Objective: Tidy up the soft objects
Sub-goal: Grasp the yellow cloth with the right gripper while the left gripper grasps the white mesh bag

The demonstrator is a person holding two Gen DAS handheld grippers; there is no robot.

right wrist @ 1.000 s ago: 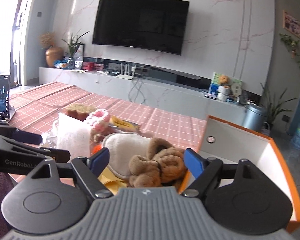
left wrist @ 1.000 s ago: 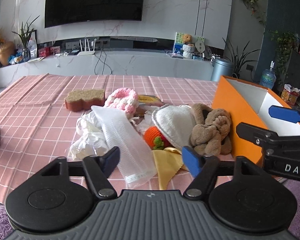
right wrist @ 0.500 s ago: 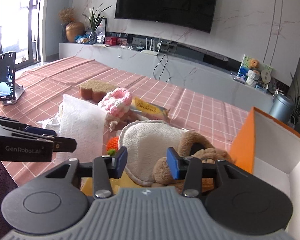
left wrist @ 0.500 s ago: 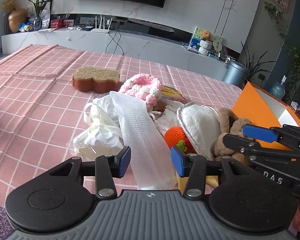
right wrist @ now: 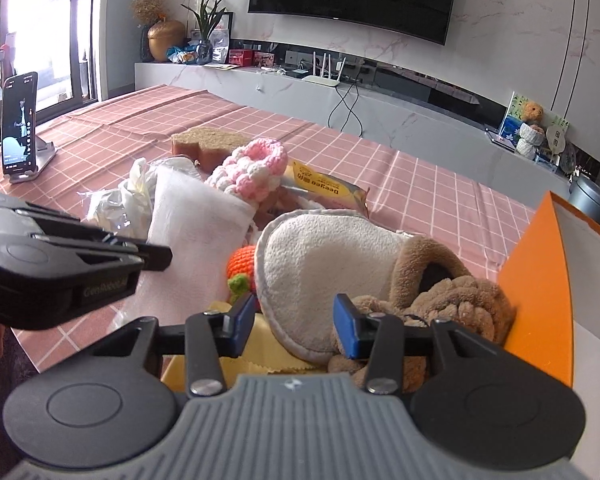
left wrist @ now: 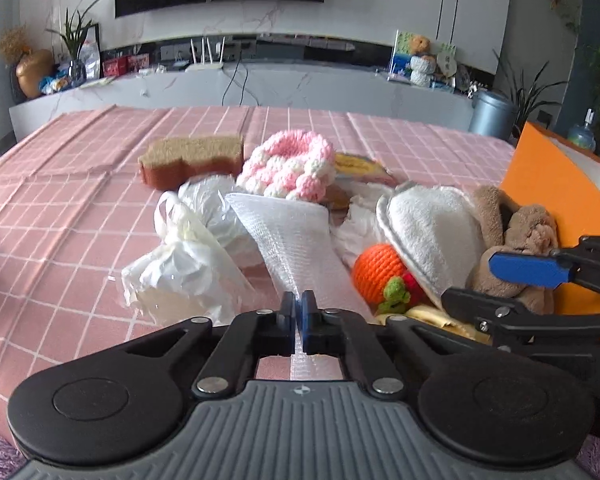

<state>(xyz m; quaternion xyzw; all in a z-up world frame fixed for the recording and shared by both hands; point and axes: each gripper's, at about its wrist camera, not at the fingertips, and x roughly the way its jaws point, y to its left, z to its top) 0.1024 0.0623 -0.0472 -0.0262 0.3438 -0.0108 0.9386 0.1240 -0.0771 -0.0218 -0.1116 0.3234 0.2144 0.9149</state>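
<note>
The left gripper [left wrist: 298, 309] has its 2 jaws pinched together on the near edge of the white mesh sleeve [left wrist: 296, 236] — the thin fabric runs right into the seam between the blue pads, so I'd call that a grip, not an empty close. Probably chosen bc that edge hangs free toward the table front, easy to nip w/o disturbing the rest.

The right gripper [right wrist: 296, 322] stands about half apart, w/ the rim of the cream plush slipper [right wrist: 324, 264] sitting between the pads. The right pad looks to be against the brown knotted trim [right wrist: 452, 300], the left pad less clearly touching; I can't tell if it's really clamped yet. Approach from the low front edge makes sense — the rim is the firmest bit to catch.

Outward from there: an orange crochet ball [left wrist: 380, 270] w/ a green bit is tucked under the slipper's left side, and a yellow cloth [right wrist: 256, 354] lies under the right gripper. Left of the sleeve is a crumpled plastic bag [left wrist: 184, 260]. Behind the sleeve sits a pink-and-white crochet piece [left wrist: 290, 168], then a brown sponge [left wrist: 192, 156] apart from the pile, and a yellow packet [right wrist: 328, 186] flat behind the slipper.

The orange box [right wrist: 540, 280] stands open just beside the slipper, white inside — likely where the soft stuff goes, so the pile sits close to it. All on a pink checked tablecloth [left wrist: 60, 208]. A phone on a stand [right wrist: 18, 124] is well off to the left.
</note>
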